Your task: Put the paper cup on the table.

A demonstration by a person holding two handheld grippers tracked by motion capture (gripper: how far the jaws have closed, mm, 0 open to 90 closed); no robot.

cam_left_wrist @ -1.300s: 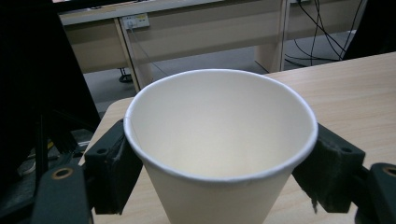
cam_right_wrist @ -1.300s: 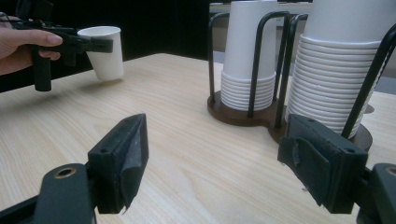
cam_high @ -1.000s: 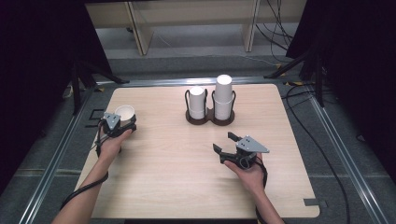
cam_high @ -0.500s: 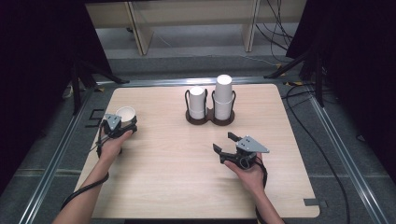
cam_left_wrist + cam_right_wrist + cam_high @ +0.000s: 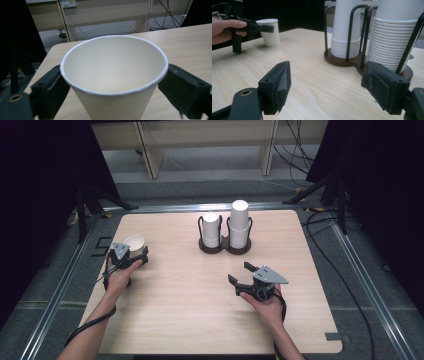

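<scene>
a: we log the paper cup [image 5: 113,75] upright on the table [image 5: 190,310], mouth up, sitting right between the two black jaws of the left gripper [image 5: 131,256]. in the left gripper view one jaw stands at each flank of the cup wall, just under the rim.

b: agreed. are the pads on it? we read a thin gap on the left side and the right jaw just beside the wall.

a: we note that the jaws have just been opening, with the cup between them. as far as we can see they stand apart and do not press; the cup wall keeps its round shape. we cannot tell whether the right pad brushes the wall.

b: from the high view we place the cup at the far end of that gripper, beyond the left hand [image 5: 120,276], near the table's left edge.

a: now the right gripper [image 5: 244,276]. we see its jaws spread wide with nothing between them, bare wood under the gap.

b: confirmed in the right gripper view. ahead of it and a little to its right stands the cup holder [image 5: 352,61], a dark base with wire hoops around two stacks of cups [image 5: 390,40], rims down. the stack nearer that gripper's right jaw is the taller one.

a: we add that the holder is near the right gripper but apart from it, and the lone cup lies well off to its left, by the other gripper.
</scene>
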